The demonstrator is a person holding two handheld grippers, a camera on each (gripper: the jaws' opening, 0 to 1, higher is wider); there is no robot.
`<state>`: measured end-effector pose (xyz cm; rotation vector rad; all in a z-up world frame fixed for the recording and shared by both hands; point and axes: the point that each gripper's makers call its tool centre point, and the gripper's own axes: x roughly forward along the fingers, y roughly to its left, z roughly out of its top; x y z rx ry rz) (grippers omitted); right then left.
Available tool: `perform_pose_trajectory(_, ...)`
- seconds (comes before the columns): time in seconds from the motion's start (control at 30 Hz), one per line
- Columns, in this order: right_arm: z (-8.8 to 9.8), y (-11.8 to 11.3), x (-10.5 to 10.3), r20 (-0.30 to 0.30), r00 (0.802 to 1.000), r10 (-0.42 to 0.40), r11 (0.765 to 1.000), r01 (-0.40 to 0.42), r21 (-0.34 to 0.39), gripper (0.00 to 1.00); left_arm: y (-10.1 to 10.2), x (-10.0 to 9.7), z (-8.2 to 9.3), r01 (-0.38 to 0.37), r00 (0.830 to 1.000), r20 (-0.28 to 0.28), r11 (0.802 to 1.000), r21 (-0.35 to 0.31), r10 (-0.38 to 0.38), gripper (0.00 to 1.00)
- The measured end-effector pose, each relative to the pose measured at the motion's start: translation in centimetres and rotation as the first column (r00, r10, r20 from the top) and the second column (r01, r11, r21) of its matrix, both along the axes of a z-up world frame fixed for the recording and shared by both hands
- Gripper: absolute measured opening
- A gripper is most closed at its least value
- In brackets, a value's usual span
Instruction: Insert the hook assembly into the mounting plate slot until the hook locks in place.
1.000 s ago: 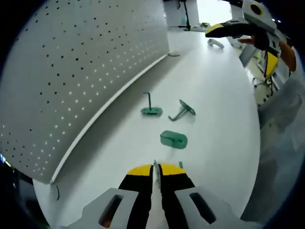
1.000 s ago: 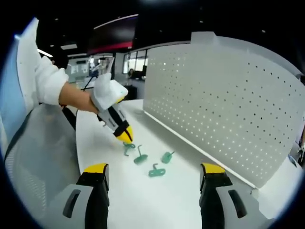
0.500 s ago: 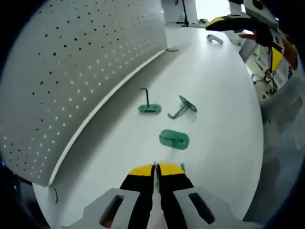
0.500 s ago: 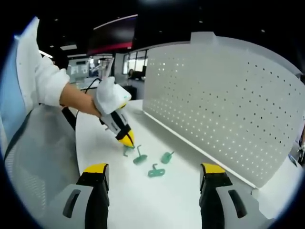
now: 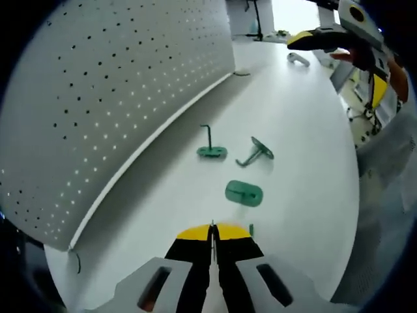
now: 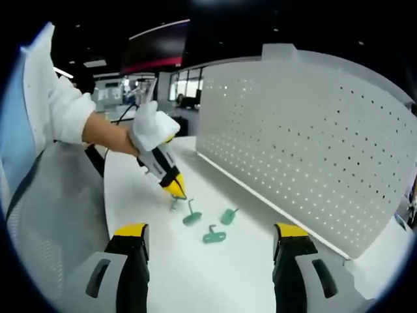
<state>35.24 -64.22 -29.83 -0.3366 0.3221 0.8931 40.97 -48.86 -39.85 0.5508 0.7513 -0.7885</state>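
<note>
Three green parts lie on the white table (image 5: pixel 306 130): an oval mounting plate (image 5: pixel 244 193), an upright hook on a base (image 5: pixel 212 151) and a tilted hook (image 5: pixel 255 152). My left gripper (image 5: pixel 212 231) is shut just short of the oval plate, and a sliver of a fourth green hook piece (image 5: pixel 251 228) pokes out beside its right tip. In the right gripper view a gloved hand holds that left gripper (image 6: pixel 176 189), with the green hook piece (image 6: pixel 174 204) at its tip. My right gripper (image 6: pixel 210 229) hangs wide open above the table, holding nothing, nearest to one green hook (image 6: pixel 214 236).
A white perforated panel (image 5: pixel 98 98) (image 6: pixel 306 130) stands along one side of the table. A small grey handle-like object (image 5: pixel 296 59) lies at the far end, below the right gripper (image 5: pixel 313 39). A chair back (image 6: pixel 58 215) and a sleeve (image 6: pixel 65 111) sit on the open side.
The left gripper has shifted slightly towards the green parts and the panel, staying shut. The right gripper stays open and has not moved.
</note>
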Motion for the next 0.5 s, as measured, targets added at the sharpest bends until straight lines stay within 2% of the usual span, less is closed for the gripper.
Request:
perform_pose_trajectory(0.23, 0.7, 1.0, -0.1, 0.014, 1.0, 0.022, 1.0, -0.022, 0.004, 0.78, 0.8, 0.3, 1.9, -0.064, 0.998, 0.014, 0.994, -0.092, 0.066, 0.02)
perform_pose_trajectory(0.5, 1.4, 1.9, -0.1, 0.027, 0.999, 0.035, 0.999, -0.035, 0.01, 0.78, 1.0, 0.4, 4.5, -0.101, 0.992, 0.057, 0.976, -0.194, 0.114, 0.02)
